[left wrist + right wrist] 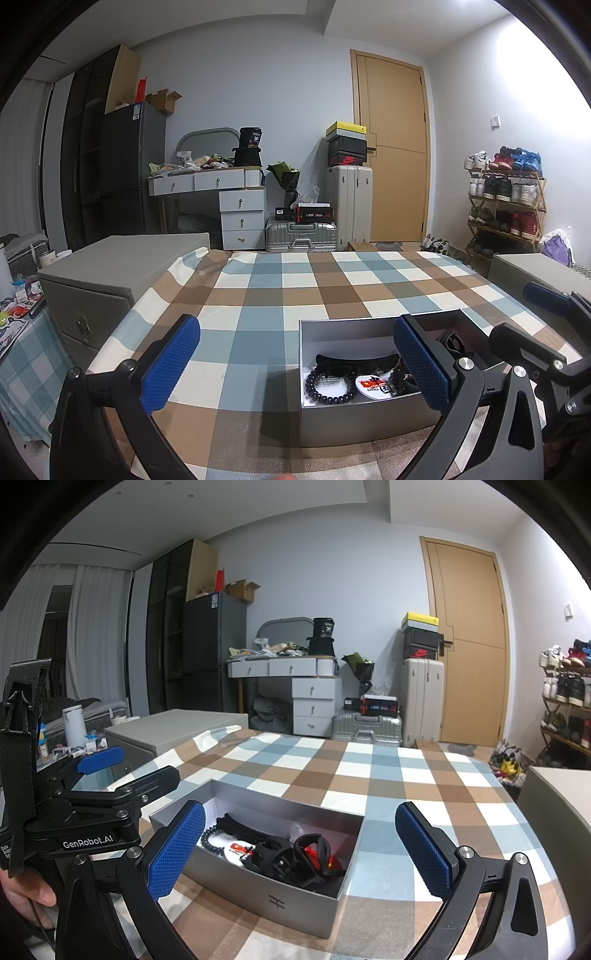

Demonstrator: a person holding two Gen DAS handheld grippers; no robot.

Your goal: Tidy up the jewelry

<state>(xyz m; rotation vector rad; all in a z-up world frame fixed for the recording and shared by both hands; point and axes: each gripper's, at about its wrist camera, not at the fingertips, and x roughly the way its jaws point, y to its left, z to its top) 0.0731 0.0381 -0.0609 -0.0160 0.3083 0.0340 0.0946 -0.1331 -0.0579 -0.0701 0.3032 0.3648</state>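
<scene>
An open silver box (pixel 354 417) (pixel 273 897) sits on the checkered tablecloth. It holds a black bead bracelet (pixel 328 391) (pixel 210 836), a round white badge (pixel 373 386) (pixel 238 847), black hair claws (pixel 280 856) and a red item (pixel 314 854). My left gripper (pixel 295 365) is open and empty, with its right finger over the box. It also shows in the right wrist view (pixel 127 764). My right gripper (pixel 299 849) is open and empty, hovering over the box. It also shows in the left wrist view (pixel 535 315).
The table with the checkered cloth (pixel 295 280) (pixel 388 775) stretches ahead. Grey cabinets (pixel 110 273) (pixel 173 727) flank it on both sides. A dresser, suitcases (pixel 349 206), a door and a shoe rack (pixel 506 199) stand by the far wall.
</scene>
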